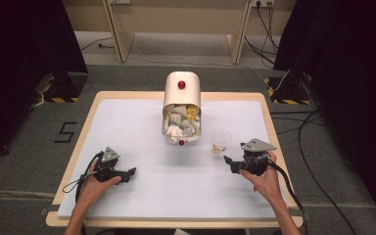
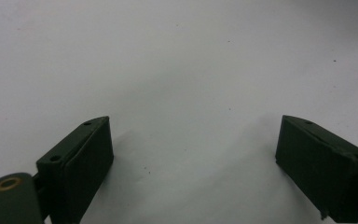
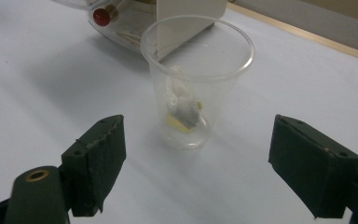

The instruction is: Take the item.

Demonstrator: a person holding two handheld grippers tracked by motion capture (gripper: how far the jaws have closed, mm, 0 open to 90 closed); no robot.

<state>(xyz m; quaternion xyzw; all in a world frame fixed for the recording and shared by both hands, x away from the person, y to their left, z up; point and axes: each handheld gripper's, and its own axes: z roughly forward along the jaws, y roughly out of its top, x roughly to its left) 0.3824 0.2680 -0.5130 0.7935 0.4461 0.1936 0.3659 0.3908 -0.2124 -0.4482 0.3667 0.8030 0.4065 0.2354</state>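
A small white bin (image 1: 181, 87) with a red knob on its raised lid stands at the middle of the table, full of crumpled paper and wrappers. Just right of it is a clear plastic cup (image 1: 220, 142) holding a small tea-bag-like scrap. My right gripper (image 1: 229, 160) rests on the mat beside the cup, open. In the right gripper view the cup (image 3: 193, 93) stands upright a little ahead of the open gripper (image 3: 198, 158), apart from both jaws, with the bin (image 3: 135, 23) behind it. My left gripper (image 1: 129, 172) lies at the front left, and the left gripper (image 2: 193, 154) is open over bare mat.
A white mat (image 1: 142, 122) covers the wooden table (image 1: 274, 142). Beyond the table are a wooden frame (image 1: 122, 34), black curtains on both sides and cables (image 1: 313, 147) on the floor at the right. A "5" mark (image 1: 64, 132) is on the floor at the left.
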